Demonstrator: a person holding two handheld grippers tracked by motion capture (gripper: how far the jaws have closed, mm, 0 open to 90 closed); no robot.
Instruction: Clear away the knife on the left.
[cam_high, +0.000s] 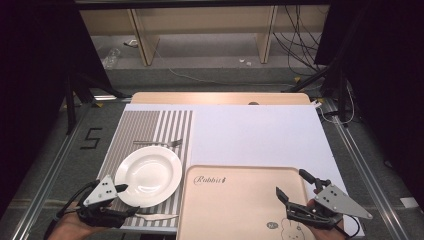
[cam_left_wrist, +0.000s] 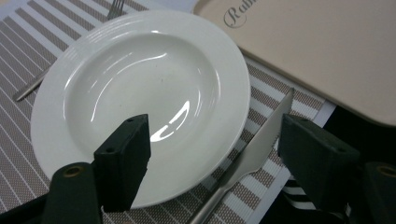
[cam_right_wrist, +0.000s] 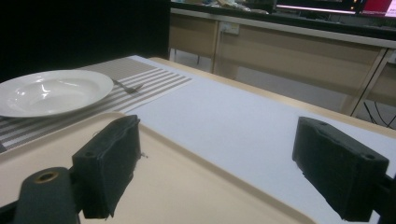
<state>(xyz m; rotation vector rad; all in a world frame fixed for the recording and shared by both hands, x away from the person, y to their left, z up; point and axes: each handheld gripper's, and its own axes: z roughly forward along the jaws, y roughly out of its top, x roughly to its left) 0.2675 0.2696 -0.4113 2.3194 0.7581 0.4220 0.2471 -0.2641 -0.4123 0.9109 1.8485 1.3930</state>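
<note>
High view: white plate (cam_high: 148, 175) on striped placemat (cam_high: 170, 125), fork (cam_high: 159, 143) beyond it, knife (cam_high: 156, 216) at its near edge. Beige tray (cam_high: 235, 205) bare. Left gripper (cam_high: 121, 200) and right gripper (cam_high: 292, 186) both spread wide, holding nothing. Likely nothing begun; goal unstated.

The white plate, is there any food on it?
Empty. The plate shows a bare glossy bowl with light reflections, seen between the left gripper's open jaws.

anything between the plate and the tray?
No object. In the left gripper view, a strip of striped placemat separates the white plate from the beige tray; the knife tip reaches into that strip.
</note>
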